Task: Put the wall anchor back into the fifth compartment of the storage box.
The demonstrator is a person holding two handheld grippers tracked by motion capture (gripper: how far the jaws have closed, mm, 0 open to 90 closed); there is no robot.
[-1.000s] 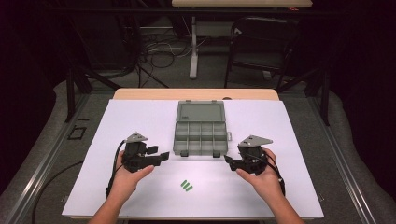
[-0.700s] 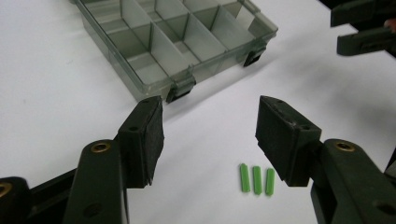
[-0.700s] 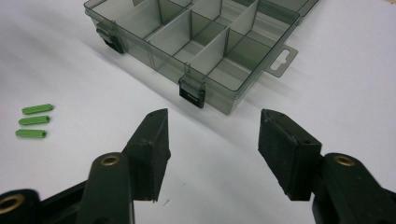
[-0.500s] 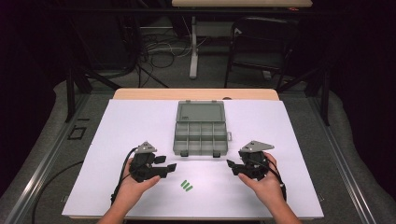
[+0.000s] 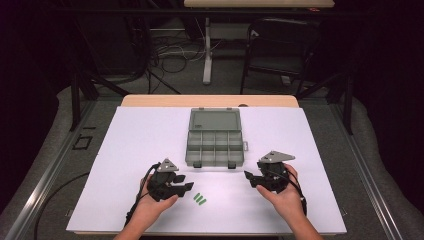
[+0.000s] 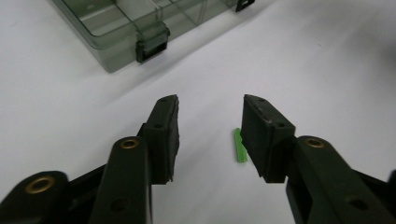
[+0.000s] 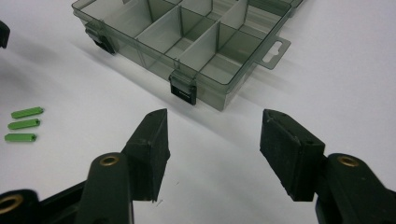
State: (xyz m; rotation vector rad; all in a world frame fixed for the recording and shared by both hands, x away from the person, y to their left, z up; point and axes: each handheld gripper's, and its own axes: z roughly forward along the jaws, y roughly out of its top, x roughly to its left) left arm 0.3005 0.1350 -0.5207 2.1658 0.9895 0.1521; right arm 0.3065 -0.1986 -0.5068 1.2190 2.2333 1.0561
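Three small green pegs [image 5: 199, 199] lie side by side on the white mat, near its front edge; they also appear at the left of the right gripper view [image 7: 24, 124]. My left gripper [image 5: 185, 186] is open just left of them, low over the mat, with one green peg [image 6: 239, 145] partly hidden behind its right jaw. My right gripper [image 5: 248, 177] is open and empty to the right of the pegs. An open smoky-grey compartment box [image 5: 214, 138] lies beyond both grippers, with empty divided cells [image 7: 187, 39] and black latches [image 6: 152, 46].
The white mat [image 5: 125, 145] covers a wooden table [image 5: 210, 101]. Beyond the table are a dark chair [image 5: 280, 50], a table leg and cables on the floor. A metal rail [image 5: 45, 175] runs along the left side.
My left gripper has moved nearer the front edge and rightward, closing in on the green pegs. My right gripper has drifted slightly toward the front edge.
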